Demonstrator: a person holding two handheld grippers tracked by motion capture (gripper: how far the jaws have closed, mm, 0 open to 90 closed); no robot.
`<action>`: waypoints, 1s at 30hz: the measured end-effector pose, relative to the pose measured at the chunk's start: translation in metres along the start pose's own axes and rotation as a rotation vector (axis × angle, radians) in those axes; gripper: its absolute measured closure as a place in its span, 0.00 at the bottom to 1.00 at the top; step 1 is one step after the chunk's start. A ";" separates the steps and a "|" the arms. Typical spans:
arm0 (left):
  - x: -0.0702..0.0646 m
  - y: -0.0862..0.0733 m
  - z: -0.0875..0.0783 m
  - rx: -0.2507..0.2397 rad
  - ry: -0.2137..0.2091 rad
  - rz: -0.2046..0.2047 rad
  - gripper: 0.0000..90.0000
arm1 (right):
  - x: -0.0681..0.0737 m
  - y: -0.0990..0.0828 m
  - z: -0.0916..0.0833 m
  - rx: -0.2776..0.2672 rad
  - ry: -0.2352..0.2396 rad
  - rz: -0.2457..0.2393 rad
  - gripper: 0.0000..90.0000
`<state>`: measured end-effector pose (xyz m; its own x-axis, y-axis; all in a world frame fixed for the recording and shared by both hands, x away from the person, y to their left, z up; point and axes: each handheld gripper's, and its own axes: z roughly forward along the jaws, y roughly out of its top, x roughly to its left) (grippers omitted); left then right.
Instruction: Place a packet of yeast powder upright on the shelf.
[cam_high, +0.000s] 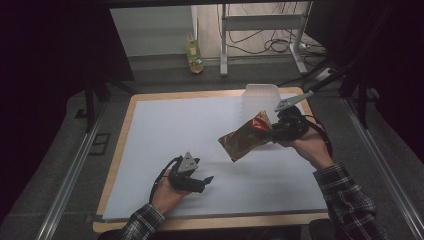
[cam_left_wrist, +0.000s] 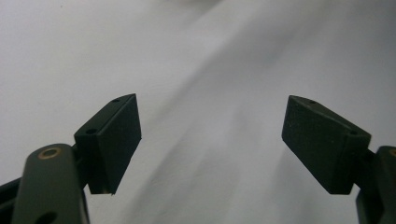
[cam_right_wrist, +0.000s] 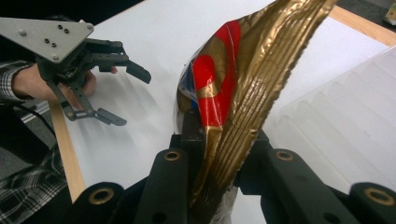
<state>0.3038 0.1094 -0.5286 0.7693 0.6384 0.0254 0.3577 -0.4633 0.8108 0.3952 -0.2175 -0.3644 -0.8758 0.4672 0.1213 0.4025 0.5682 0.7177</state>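
A crinkled gold and red snack bag (cam_high: 245, 136) hangs in the air over the right middle of the white table sheet (cam_high: 170, 125). My right gripper (cam_high: 272, 132) is shut on its sealed end, and the bag slants down to the left. In the right gripper view the bag (cam_right_wrist: 238, 84) rises from between the closed jaws of the right gripper (cam_right_wrist: 217, 154). My left gripper (cam_high: 206, 183) rests low near the front left of the sheet, open and holding nothing. Its fingers (cam_left_wrist: 114, 140) stand wide apart over bare white sheet, and the left gripper (cam_right_wrist: 133, 99) looks the same from across the table.
A translucent white ribbed container (cam_high: 260, 97) stands at the back right of the table, just behind the bag; the same container (cam_right_wrist: 345, 126) lies close on the right. A wooden rim (cam_high: 120, 150) borders the sheet. A yellowish bottle (cam_high: 194, 56) and desk legs stand on the floor beyond.
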 end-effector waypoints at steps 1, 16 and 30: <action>0.000 0.000 0.000 -0.002 0.002 0.003 0.21 | -0.001 0.001 0.000 0.004 -0.004 -0.008 0.85; -0.001 0.000 0.004 0.031 -0.026 0.000 0.10 | -0.021 0.023 -0.027 -0.010 -0.054 -0.044 0.86; -0.002 0.000 0.003 0.023 -0.031 0.012 0.04 | -0.047 0.055 -0.056 -0.021 -0.126 -0.117 0.86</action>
<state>0.3042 0.1064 -0.5302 0.7894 0.6136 0.0172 0.3600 -0.4855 0.7967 0.4443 -0.2459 -0.2923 -0.8752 0.4811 -0.0500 0.2933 0.6101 0.7361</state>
